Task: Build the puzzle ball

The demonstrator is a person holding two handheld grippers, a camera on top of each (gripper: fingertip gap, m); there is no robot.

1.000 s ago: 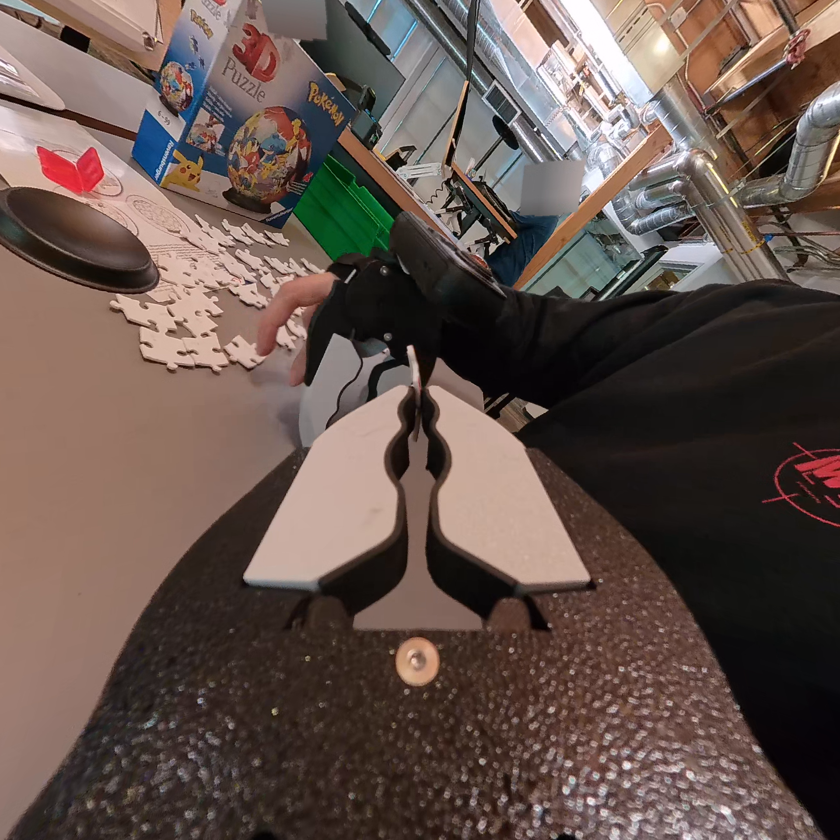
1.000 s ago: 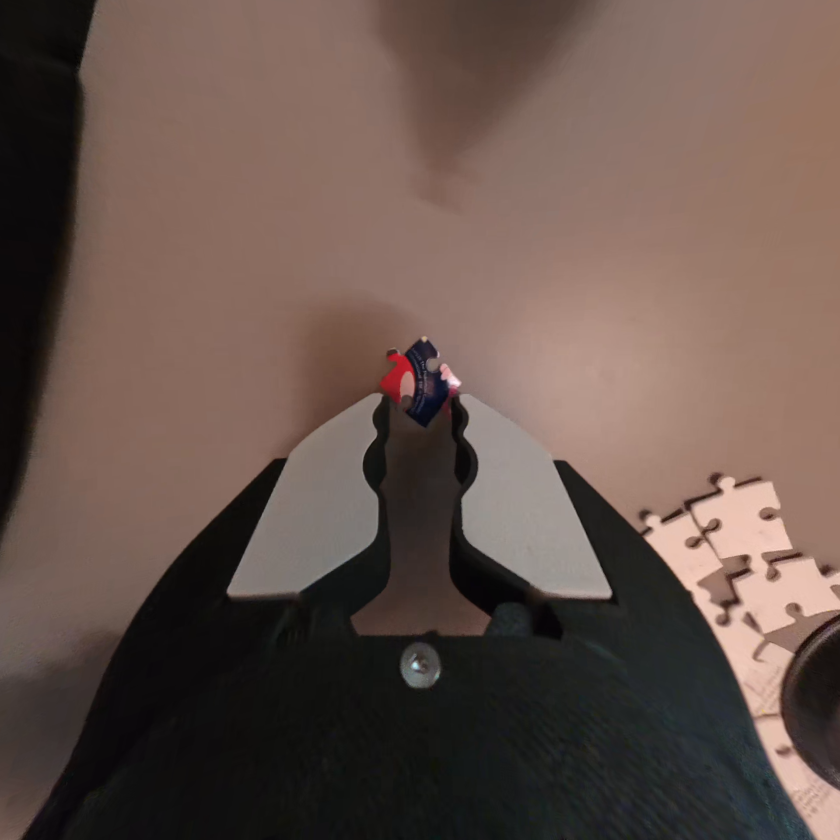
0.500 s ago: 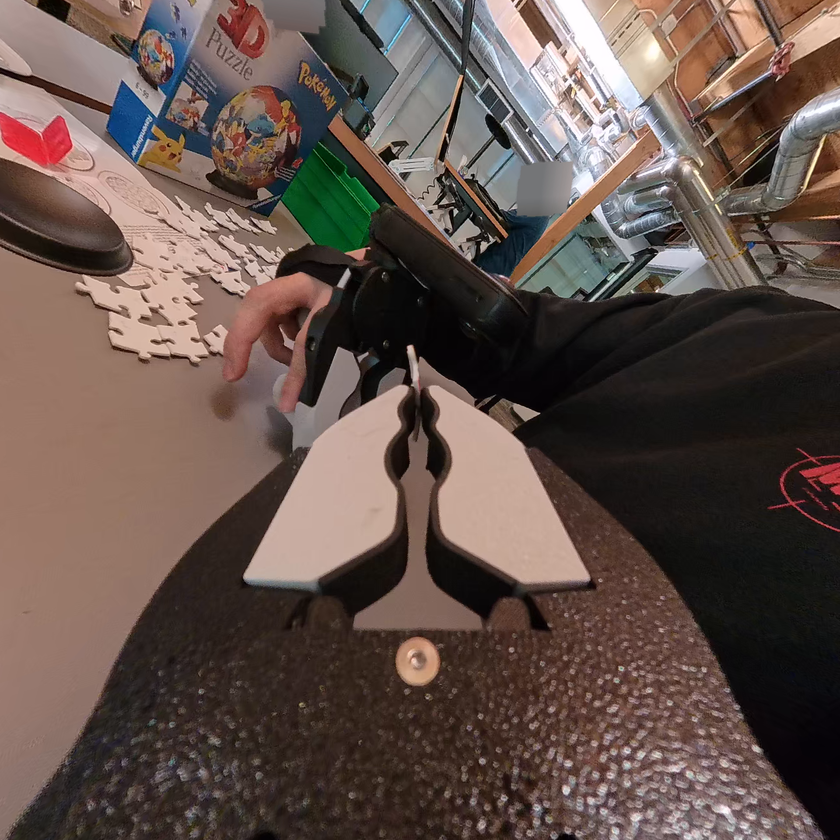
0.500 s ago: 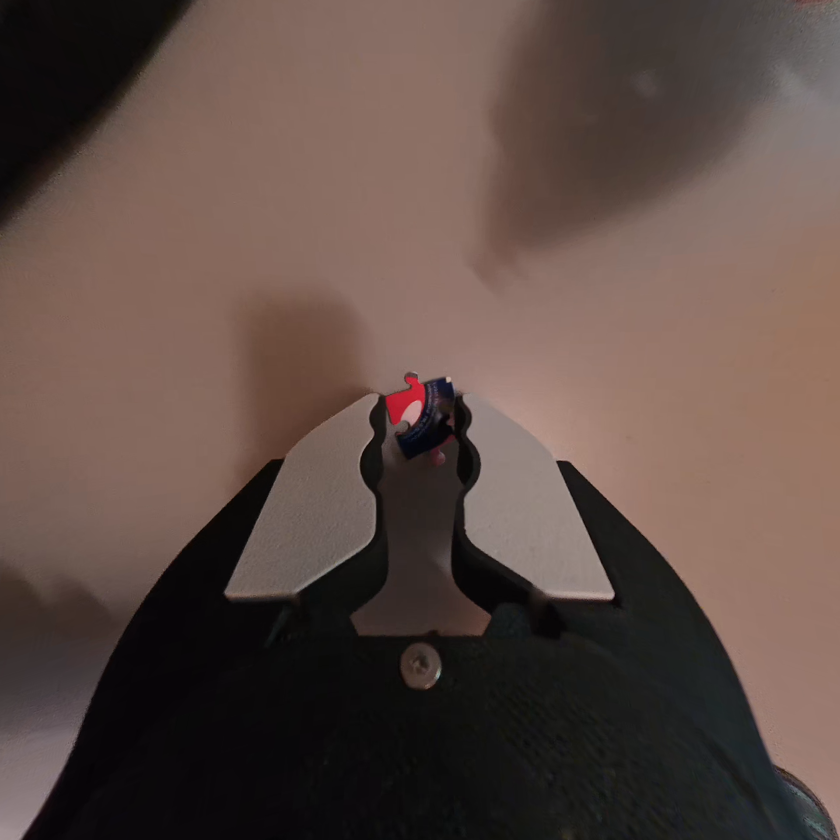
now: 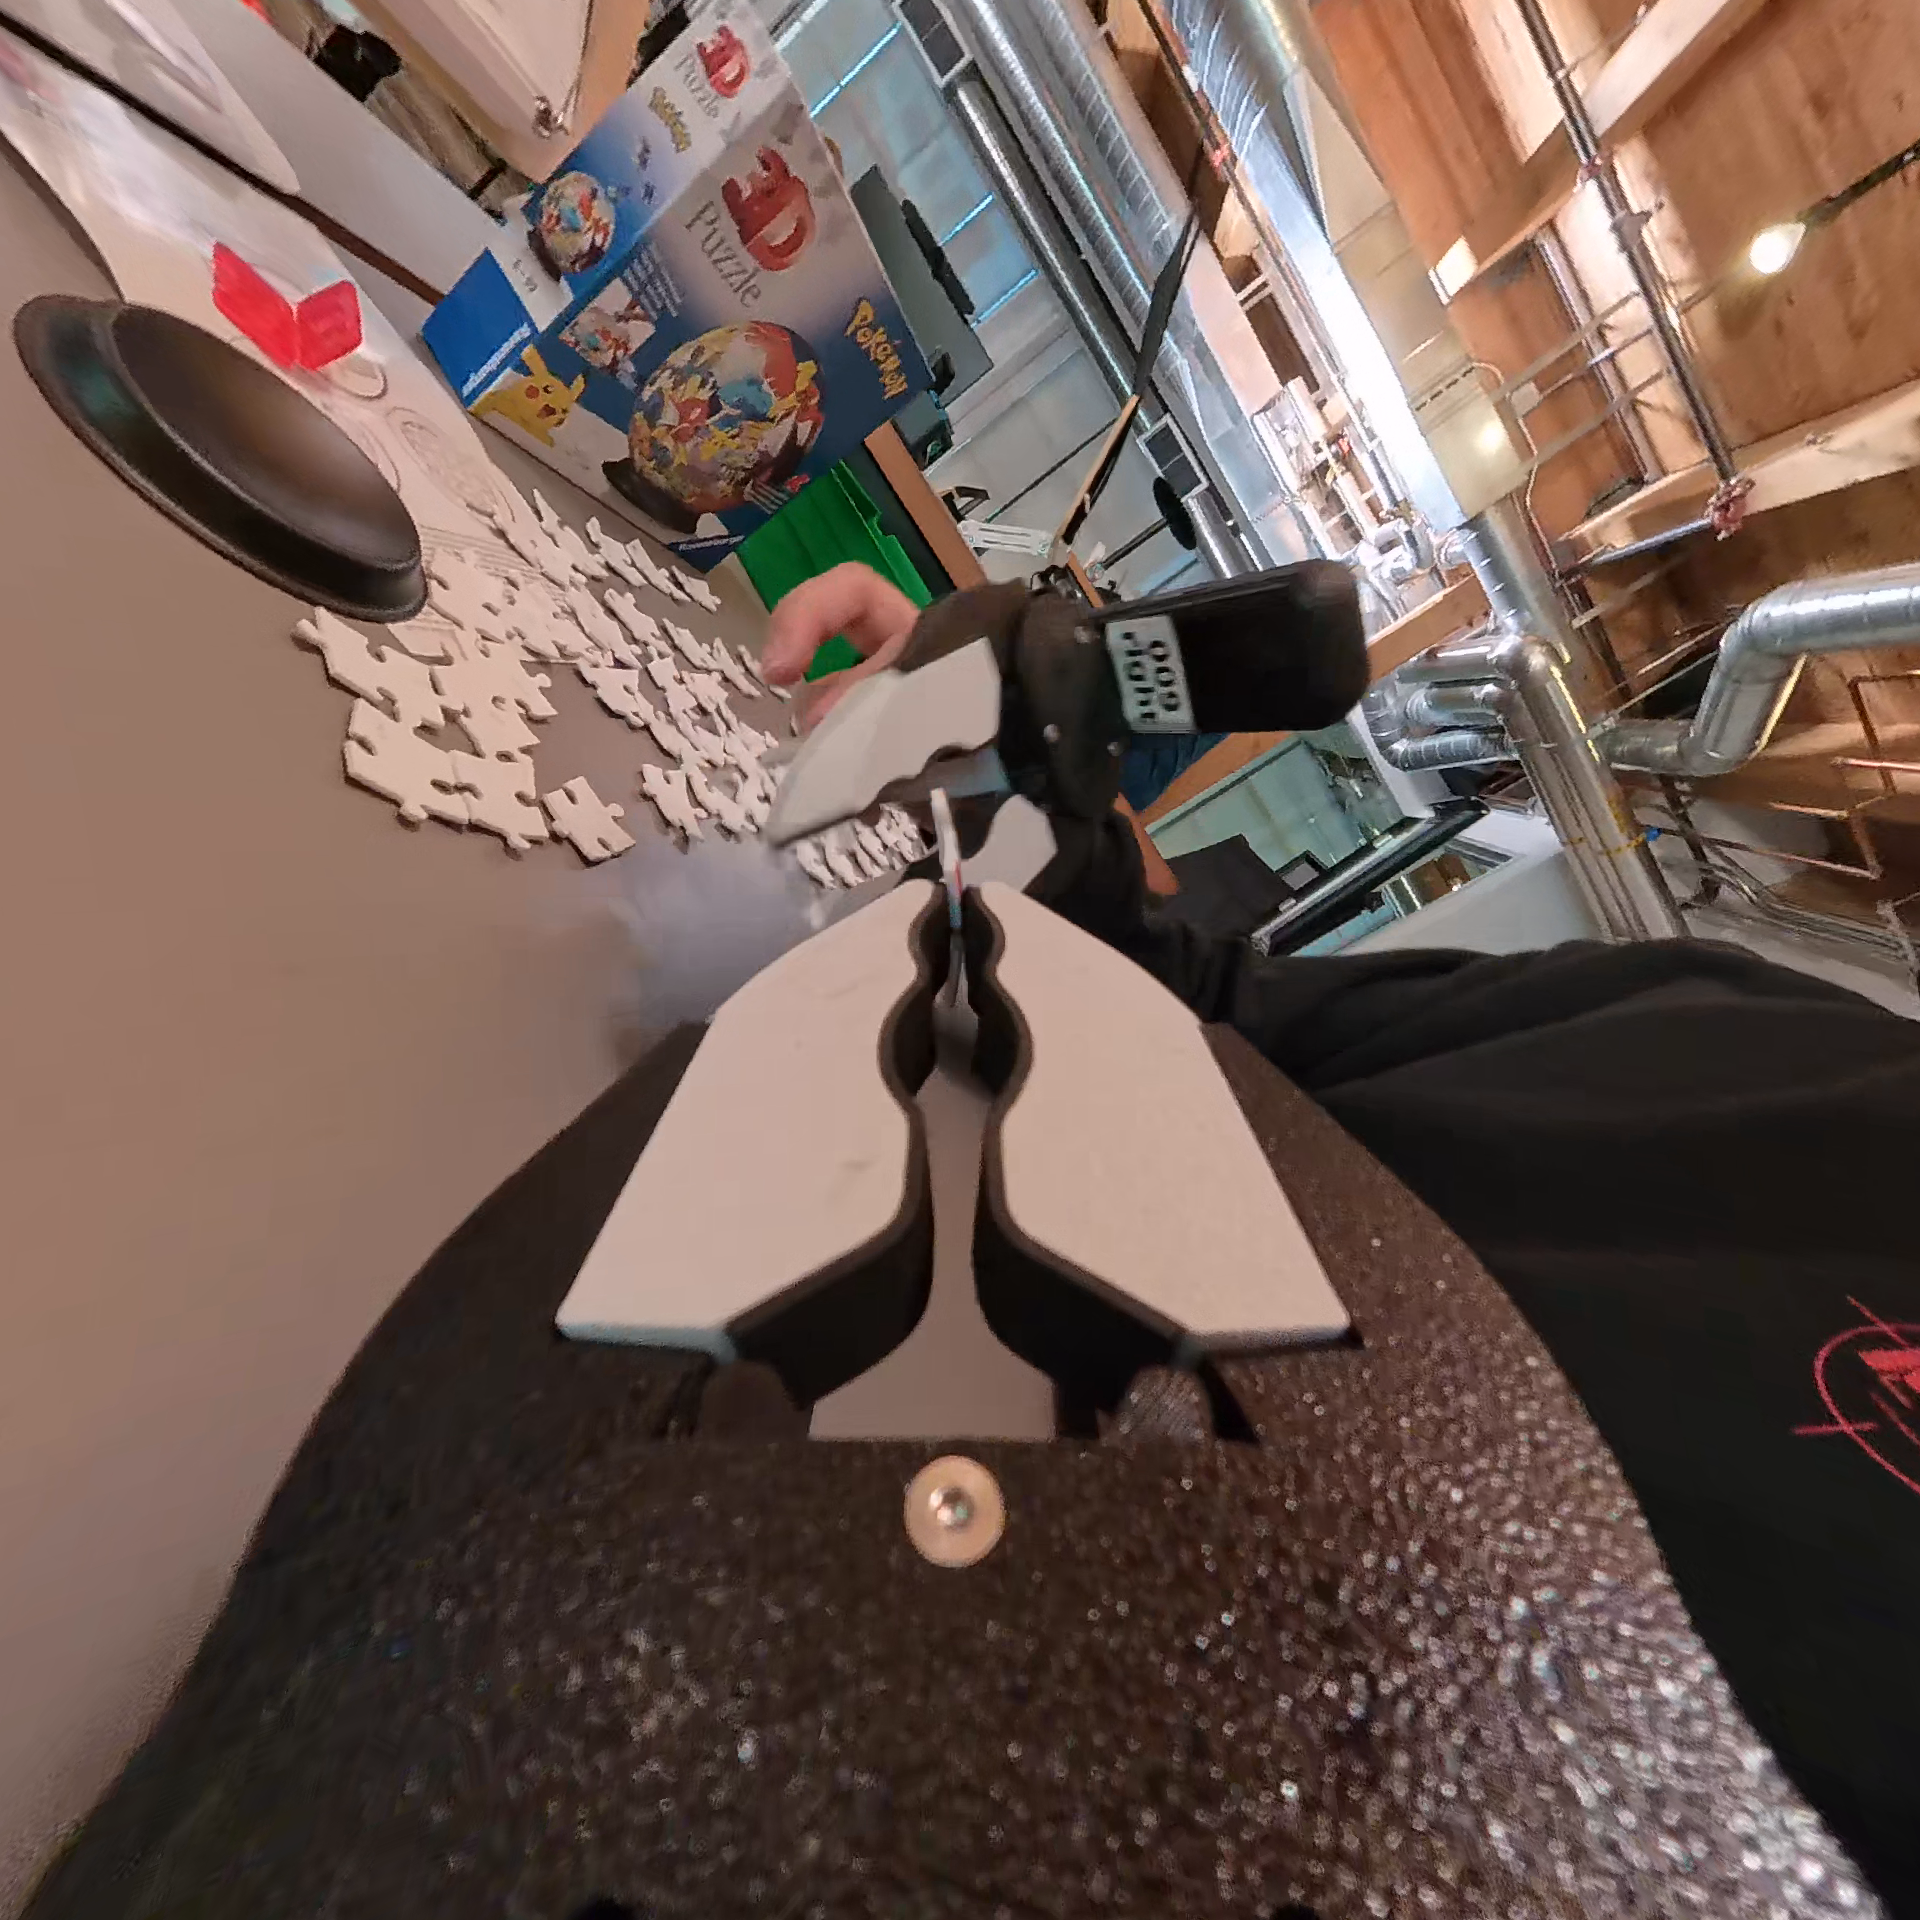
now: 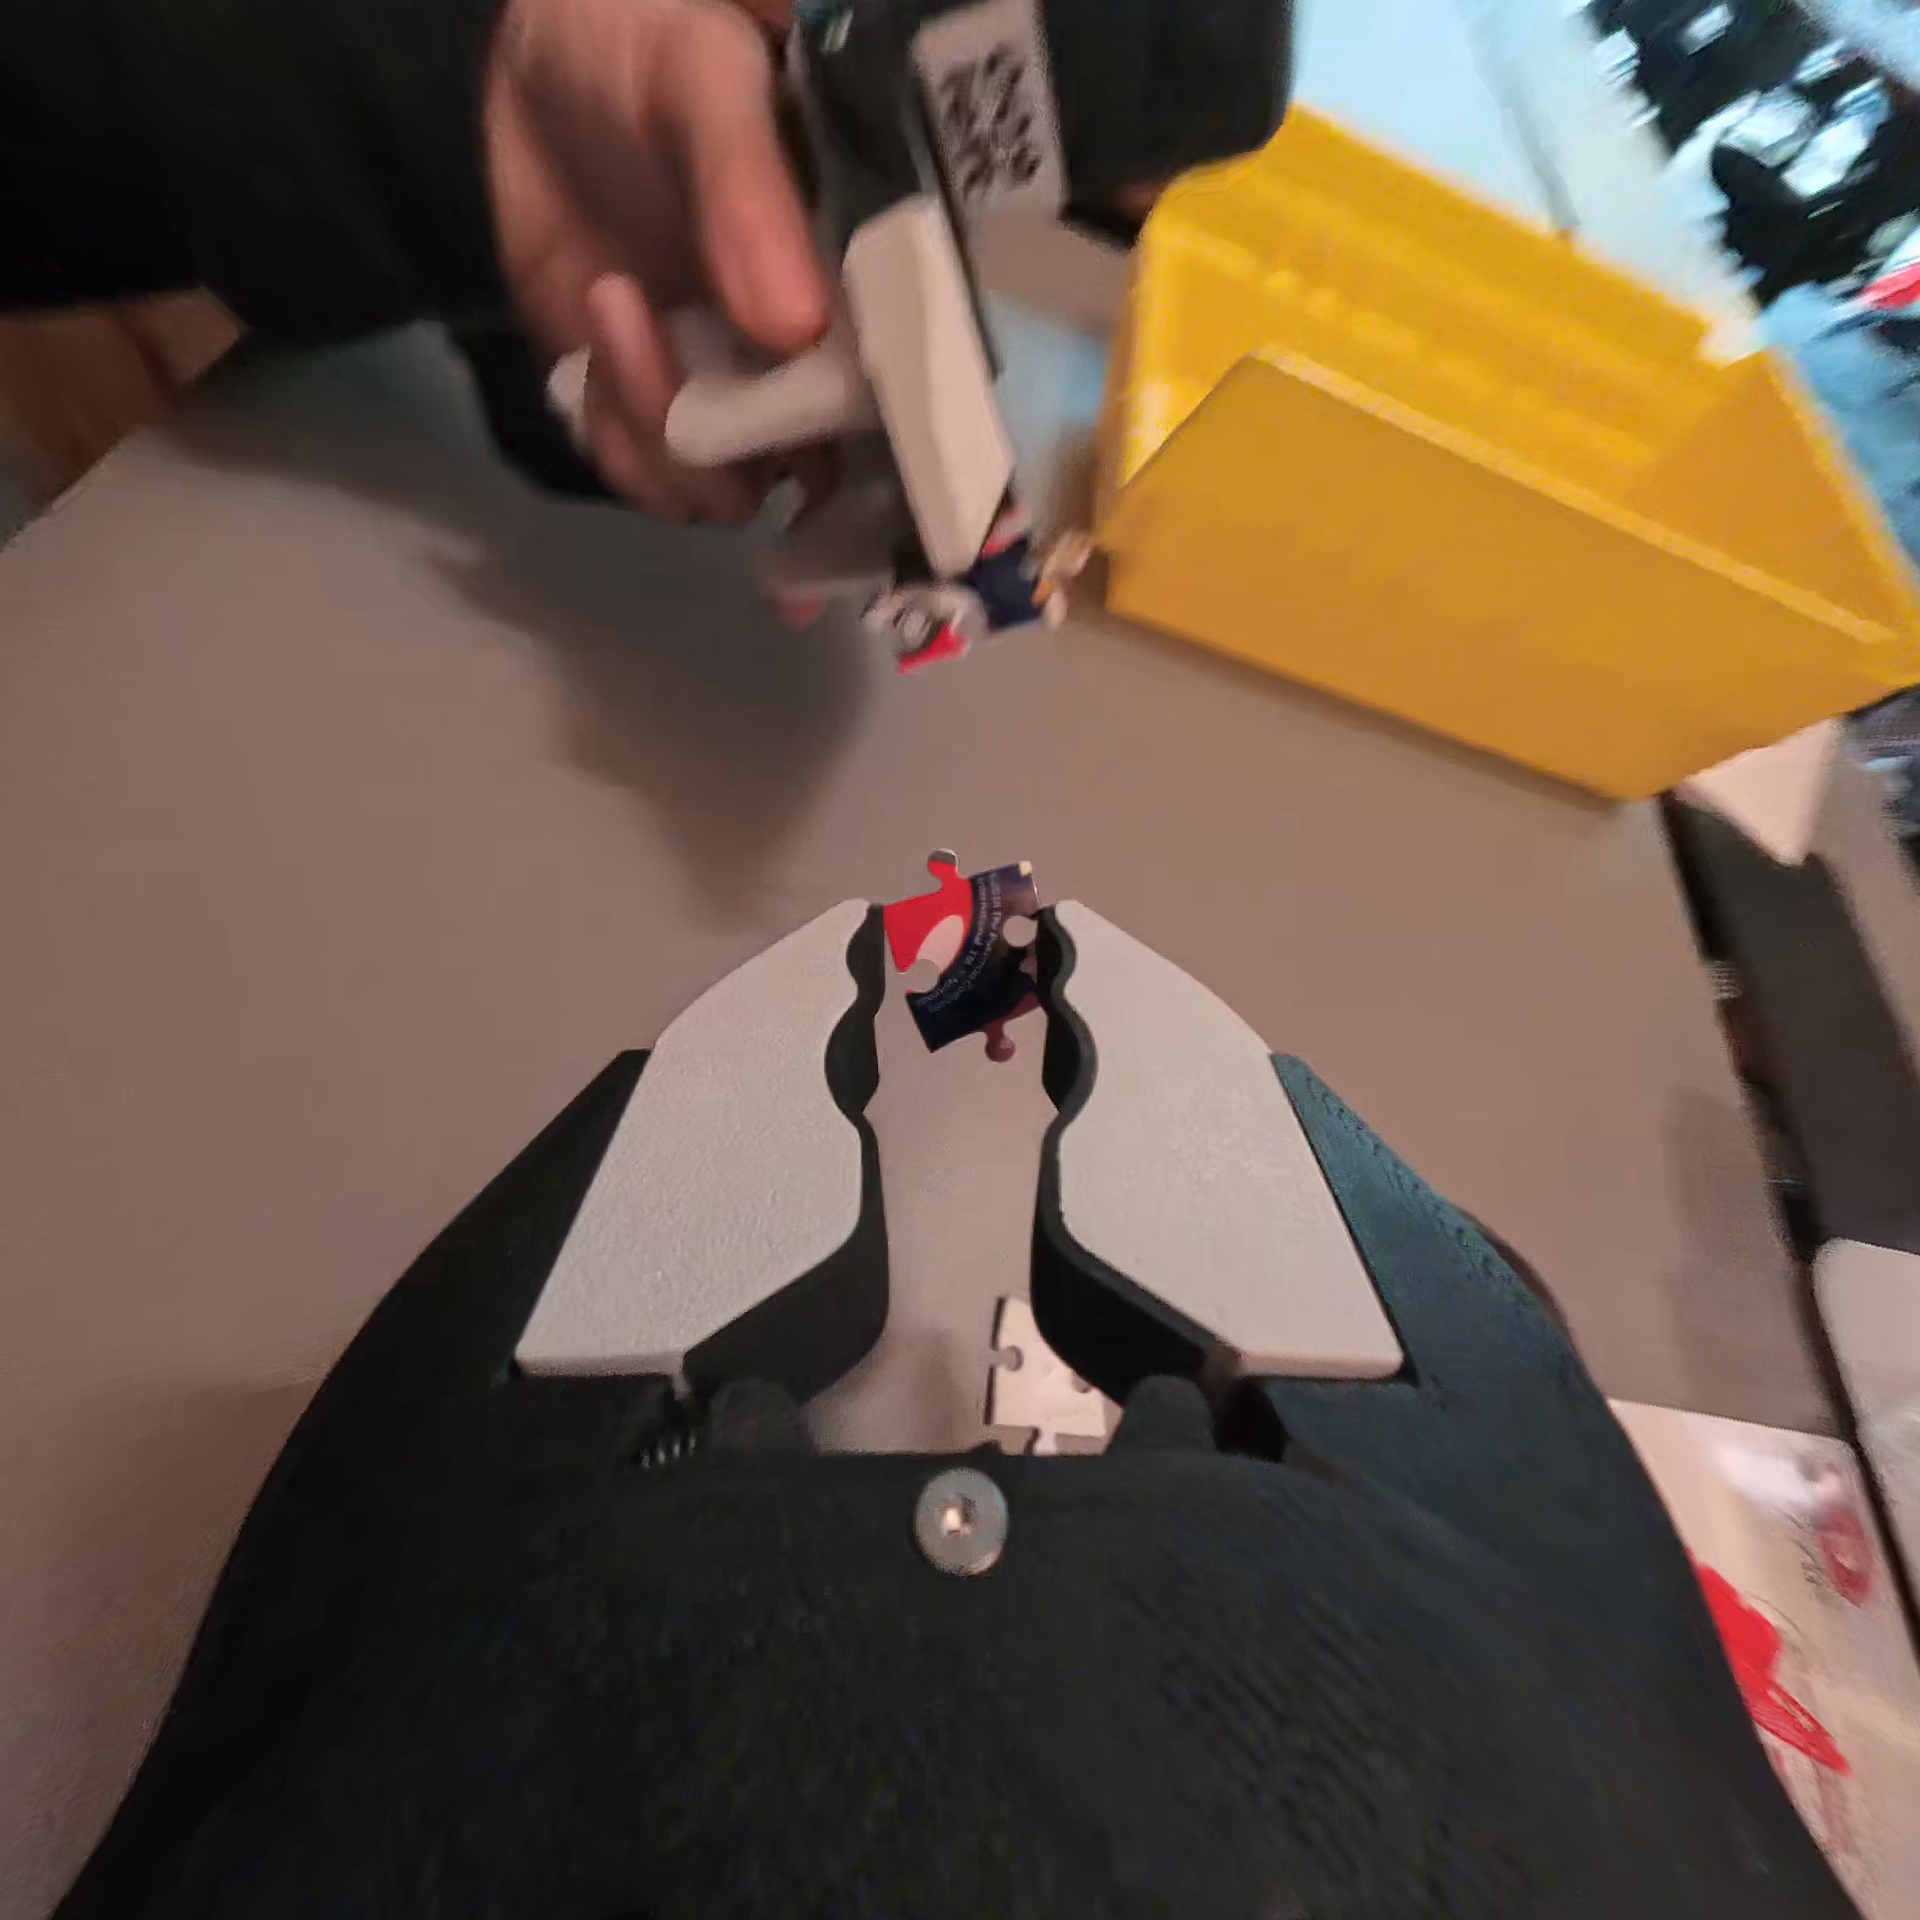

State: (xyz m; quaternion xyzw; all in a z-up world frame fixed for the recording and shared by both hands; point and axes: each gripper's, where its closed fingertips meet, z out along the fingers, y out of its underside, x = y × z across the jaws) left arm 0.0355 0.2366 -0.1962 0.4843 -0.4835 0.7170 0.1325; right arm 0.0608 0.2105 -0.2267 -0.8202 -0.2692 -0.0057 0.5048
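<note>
The right hand-held gripper (image 6: 961, 914) is pinching a red-and-blue puzzle piece (image 6: 961, 961); at twelve o'clock, the left hand-held gripper (image 5: 953, 896) is clamping a thin piece (image 5: 948, 883) edge-on.

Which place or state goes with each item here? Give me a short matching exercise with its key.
Things:
1. right tool
2. left tool
3. black dish
4. yellow bin

Places or states:
A. on the table beside the loose white pieces
B. shut on a red and blue piece, seen face-on
C. on the table beyond the left tool, in the right wrist view
D. shut on a piece seen edge-on

Pairs: 1-B, 2-D, 3-A, 4-C
</note>
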